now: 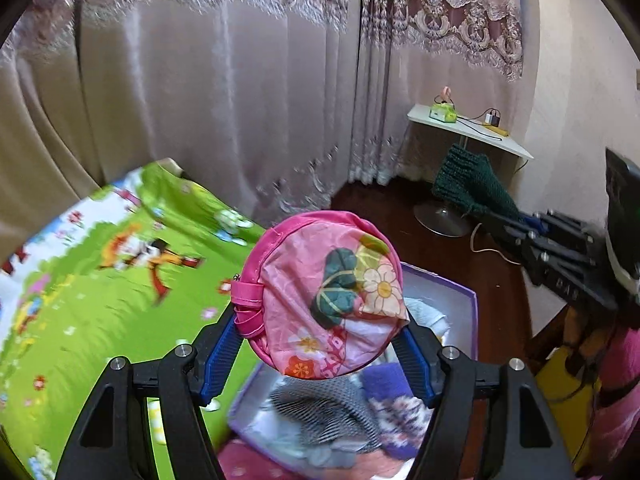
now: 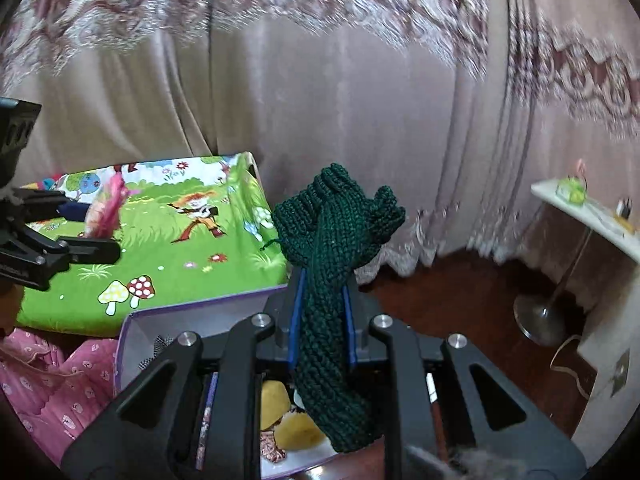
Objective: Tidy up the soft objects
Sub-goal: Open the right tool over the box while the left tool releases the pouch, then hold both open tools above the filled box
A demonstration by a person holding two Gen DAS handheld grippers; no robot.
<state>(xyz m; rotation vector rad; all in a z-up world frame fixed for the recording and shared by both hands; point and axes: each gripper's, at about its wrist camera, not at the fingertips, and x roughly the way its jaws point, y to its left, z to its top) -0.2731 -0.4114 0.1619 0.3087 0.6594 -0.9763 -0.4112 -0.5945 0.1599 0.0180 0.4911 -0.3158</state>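
Two grippers, each loaded. Left wrist view: left gripper [image 1: 325,334] spread wide, clamps pink pouch [image 1: 326,294] between pads; purple box [image 1: 460,300] just below and ahead. Right wrist view: right gripper [image 2: 323,320] nearly closed, pinches green glove [image 2: 332,280], fingers up; box [image 2: 132,340] lower left.

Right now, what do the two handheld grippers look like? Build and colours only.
Both match: the left gripper and right gripper have matte black linkage arms with triangular cutouts, joined by silver round-head pivot bolts. The fingers carry ribbed blue pads. In the left wrist view, the right gripper's side bears faint white lettering, too blurred to read. No hands or sleeves clearly visible.
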